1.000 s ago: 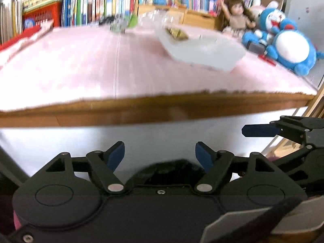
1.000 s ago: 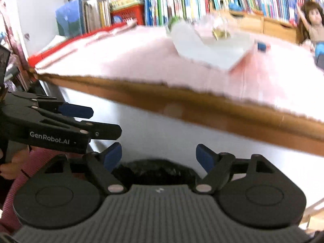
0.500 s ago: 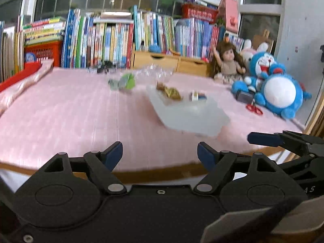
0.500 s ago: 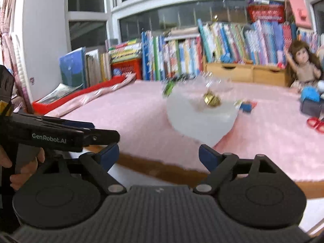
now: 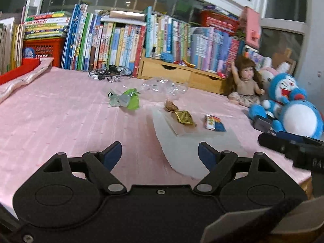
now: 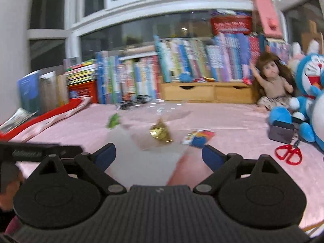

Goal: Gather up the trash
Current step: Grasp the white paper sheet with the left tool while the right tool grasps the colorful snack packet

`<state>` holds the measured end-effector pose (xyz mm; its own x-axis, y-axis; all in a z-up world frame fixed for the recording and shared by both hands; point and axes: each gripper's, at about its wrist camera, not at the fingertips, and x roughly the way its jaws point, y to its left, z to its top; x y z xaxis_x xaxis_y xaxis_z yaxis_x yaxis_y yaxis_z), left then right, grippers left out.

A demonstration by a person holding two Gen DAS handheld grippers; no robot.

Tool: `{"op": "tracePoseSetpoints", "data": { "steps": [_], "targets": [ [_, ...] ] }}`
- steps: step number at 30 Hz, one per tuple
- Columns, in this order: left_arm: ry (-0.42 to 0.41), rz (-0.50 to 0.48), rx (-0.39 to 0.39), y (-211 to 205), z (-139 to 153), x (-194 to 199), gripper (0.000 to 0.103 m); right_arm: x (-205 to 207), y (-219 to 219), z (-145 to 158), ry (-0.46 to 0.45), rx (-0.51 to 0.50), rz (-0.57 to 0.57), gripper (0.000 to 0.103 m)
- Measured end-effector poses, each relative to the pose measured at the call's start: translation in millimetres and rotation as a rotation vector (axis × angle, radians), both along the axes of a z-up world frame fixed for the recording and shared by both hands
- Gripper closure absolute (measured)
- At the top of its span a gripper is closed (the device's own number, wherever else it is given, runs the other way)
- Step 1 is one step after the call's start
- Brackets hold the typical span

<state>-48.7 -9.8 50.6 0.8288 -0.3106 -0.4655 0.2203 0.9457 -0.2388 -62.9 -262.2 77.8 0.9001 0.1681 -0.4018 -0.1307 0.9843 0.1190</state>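
Trash lies on a pink-covered table point(image 5: 50, 117): a green wrapper point(image 5: 127, 99) point(image 6: 113, 119), a crumpled clear plastic sheet point(image 5: 162, 88), a gold wrapper point(image 5: 184, 117) point(image 6: 161, 134) and a small red-and-blue packet point(image 5: 214, 122) point(image 6: 199, 137). A translucent white bag point(image 5: 192, 145) point(image 6: 141, 160) lies flat under the gold wrapper, closest to me. My left gripper point(image 5: 160, 155) hovers open over the table's near part with nothing between its fingers. My right gripper point(image 6: 159, 155) is over the bag's near end; its jaws are opening and hold nothing. Each gripper shows at the edge of the other's view.
Books point(image 5: 121, 40) and a wooden drawer box point(image 5: 182, 75) line the back. A doll point(image 5: 246, 81) and a blue plush toy point(image 5: 293, 105) sit at the right, with a dark grey box point(image 6: 281, 133) and red scissors point(image 6: 288, 154) before them. A red tray point(image 5: 18, 73) lies at the left.
Both grippers have risen from below the table's front edge to above its top and moved in over it. The trash and bag now sit lower and closer in both views.
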Motion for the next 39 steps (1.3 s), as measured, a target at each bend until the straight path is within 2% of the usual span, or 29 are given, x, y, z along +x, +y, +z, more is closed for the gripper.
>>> {"op": "tracePoseSetpoints", "data": {
  "steps": [6, 11, 16, 19, 25, 26, 28, 30, 32, 33, 36, 39],
  "targets": [
    [0.052, 0.041, 0.015, -22.1, -22.7, 48.1, 0.022, 71.6, -28.0, -12.9, 0.074, 0.033, -0.083, 0.006],
    [0.099, 0.045, 0.006, -33.8, -36.9, 76.2, 0.022, 121.6, -32.5, -28.8, 0.146, 0.026, -0.093, 0.006],
    [0.135, 0.041, 0.002, -41.8, -48.3, 92.3, 0.026, 154.6, -27.2, -47.7, 0.216, 0.02, -0.084, 0.006],
    [0.127, 0.042, 0.002, -45.8, -52.4, 96.3, 0.027, 171.1, -24.3, -57.2, 0.251, 0.002, -0.083, 0.007],
    [0.122, 0.041, -0.059, -48.4, -53.7, 99.1, 0.03, 187.2, -21.6, -70.9, 0.297, -0.014, -0.083, 0.009],
    [0.118, 0.044, -0.056, -49.2, -53.5, 99.3, 0.034, 188.1, -21.7, -72.4, 0.302, -0.012, -0.082, 0.011],
    [0.112, 0.034, -0.062, -51.0, -54.6, 99.4, 0.047, 189.3, -21.8, -75.1, 0.307, -0.012, -0.09, 0.017],
    [0.119, 0.011, -0.093, -52.0, -57.5, 99.9, 0.069, 189.4, -22.1, -75.1, 0.302, -0.014, -0.094, 0.022],
    [0.123, 0.01, -0.108, -54.3, -61.1, 99.0, 0.08, 188.6, -22.5, -74.6, 0.298, -0.007, -0.091, 0.03],
    [0.119, 0.014, -0.098, -55.9, -61.7, 98.3, 0.087, 188.1, -22.4, -74.3, 0.295, -0.006, -0.092, 0.031],
    [0.111, 0.006, -0.101, -56.8, -60.8, 95.6, 0.094, 185.6, -22.3, -73.6, 0.283, 0.001, -0.087, 0.04],
    [0.093, -0.003, -0.087, -57.5, -56.5, 91.1, 0.097, 181.8, -23.1, -72.3, 0.273, 0.012, -0.091, 0.046]
  ]
}}
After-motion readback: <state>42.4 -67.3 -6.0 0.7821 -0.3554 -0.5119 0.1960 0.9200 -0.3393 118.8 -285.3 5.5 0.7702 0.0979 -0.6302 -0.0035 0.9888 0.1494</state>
